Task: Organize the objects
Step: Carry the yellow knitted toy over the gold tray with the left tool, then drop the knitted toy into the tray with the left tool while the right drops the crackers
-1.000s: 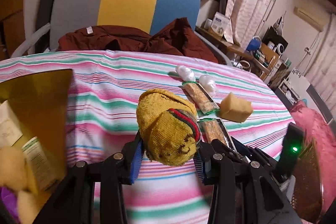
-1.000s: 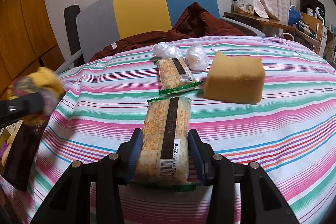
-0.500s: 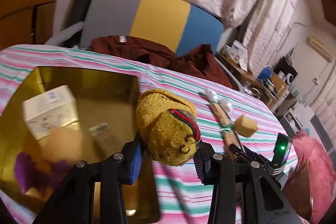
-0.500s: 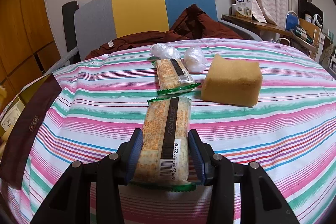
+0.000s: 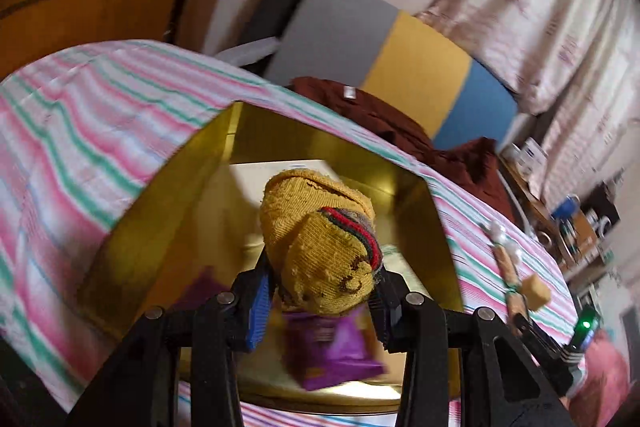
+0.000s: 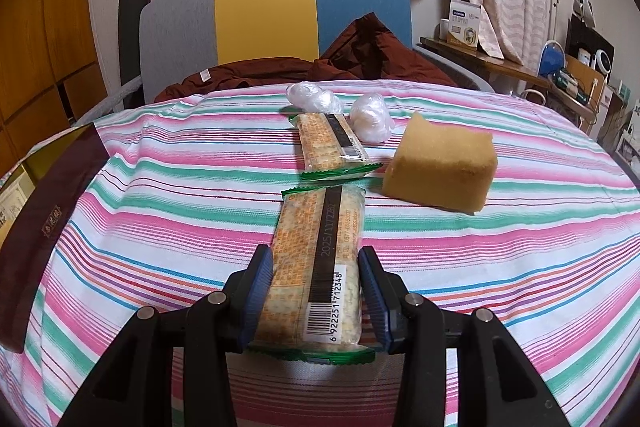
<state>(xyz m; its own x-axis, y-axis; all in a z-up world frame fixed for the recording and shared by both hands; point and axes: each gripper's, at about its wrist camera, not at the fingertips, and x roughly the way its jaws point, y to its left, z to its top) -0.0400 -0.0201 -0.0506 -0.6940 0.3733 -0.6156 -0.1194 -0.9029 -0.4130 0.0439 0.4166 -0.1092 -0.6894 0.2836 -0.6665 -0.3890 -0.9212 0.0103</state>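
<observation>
My left gripper (image 5: 320, 291) is shut on a rolled mustard-yellow sock (image 5: 320, 243) with a red and dark stripe, held above a gold-lined open box (image 5: 168, 211). Inside the box lie a purple packet (image 5: 332, 355) and a white carton (image 5: 264, 179), partly hidden by the sock. My right gripper (image 6: 316, 291) is shut on the near end of a cracker packet (image 6: 316, 259) that lies on the striped cloth. A second cracker packet (image 6: 328, 143) lies just beyond it. A yellow sponge block (image 6: 440, 167) sits to the right, and two crumpled clear plastic balls (image 6: 312, 99) lie behind.
The striped tablecloth (image 6: 160, 195) covers the whole table. The box's dark brown outer wall (image 6: 44, 219) stands at the left edge of the right wrist view. A grey, yellow and blue chair back (image 6: 264, 11) with a maroon garment (image 6: 360, 59) stands behind the table. A cluttered shelf (image 6: 568, 75) is at right.
My left gripper has swung left with the sock, from over the cloth to above the open box. The right gripper keeps its grip on the cracker packet and has not moved.
</observation>
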